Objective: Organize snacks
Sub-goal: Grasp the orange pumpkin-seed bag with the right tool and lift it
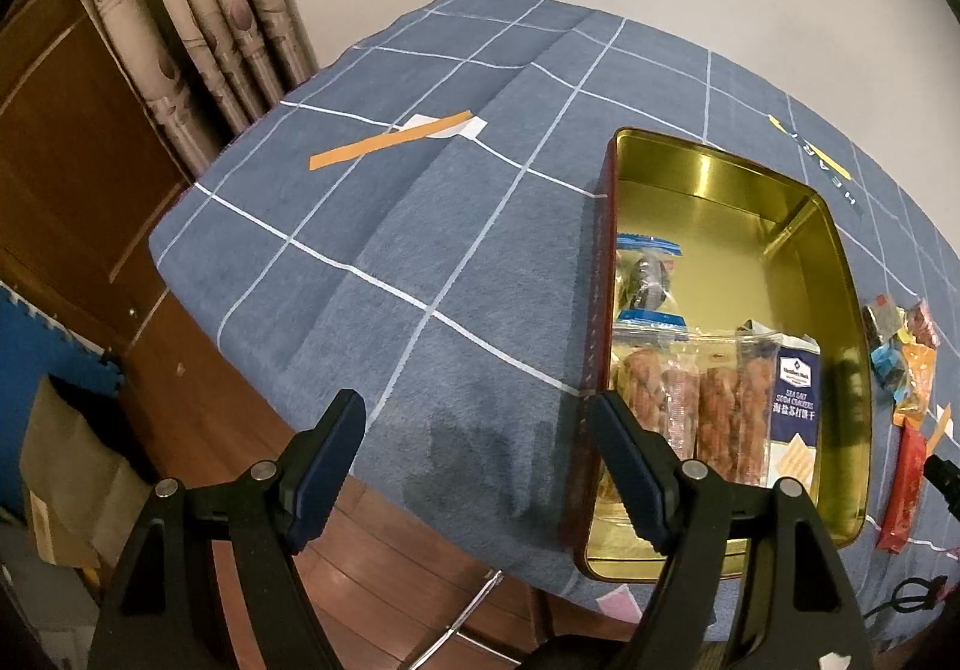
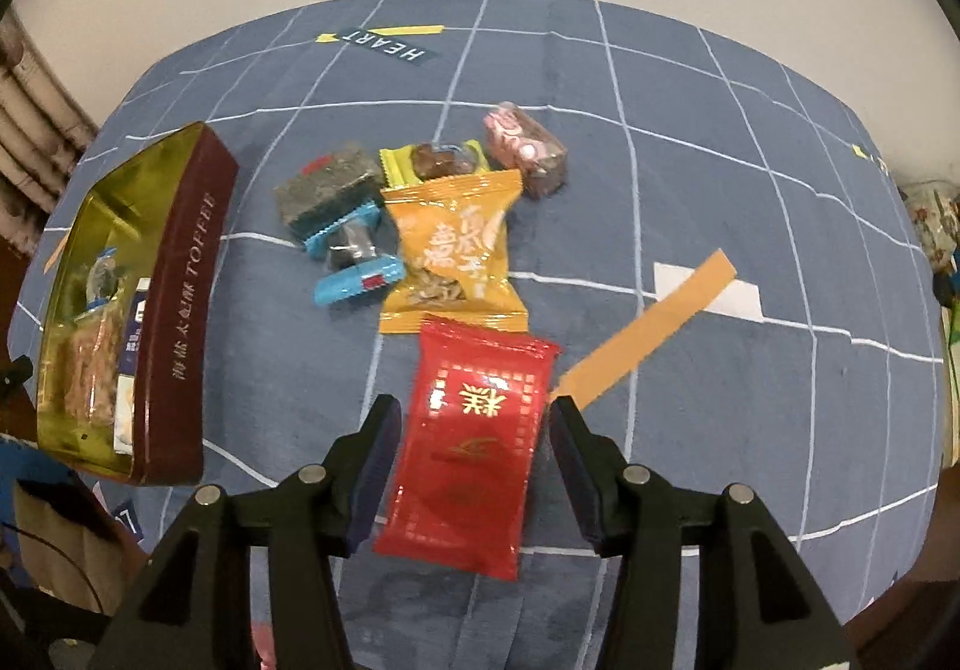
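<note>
A red-sided, gold-lined tin (image 1: 720, 160) stands on the blue checked cloth. In it lie a blue-ended cookie pack (image 1: 648, 280), clear packs of orange-brown snacks (image 1: 708, 406) and a blue cracker pack (image 1: 795, 406). My left gripper (image 1: 474, 406) hangs open and empty over the tin's left wall. In the right wrist view a red packet (image 2: 474, 448) lies flat on the cloth between the fingers of my right gripper (image 2: 474, 406), which is open, its pads not pressing it. Beyond it lie an orange packet (image 2: 456, 250), a blue-ended pack (image 2: 354, 256), a grey pack (image 2: 327, 190), a yellow candy (image 2: 435, 160) and a pink pack (image 2: 528, 151).
The tin (image 2: 180, 310) sits left of the loose snacks. An orange tape strip (image 2: 648, 334) over white paper (image 2: 714, 292) lies to the right, a HEART label (image 2: 384, 43) at the back. Another orange strip (image 1: 390, 142) lies left of the tin. A curtain (image 1: 198, 10) and the table's edge are at the left.
</note>
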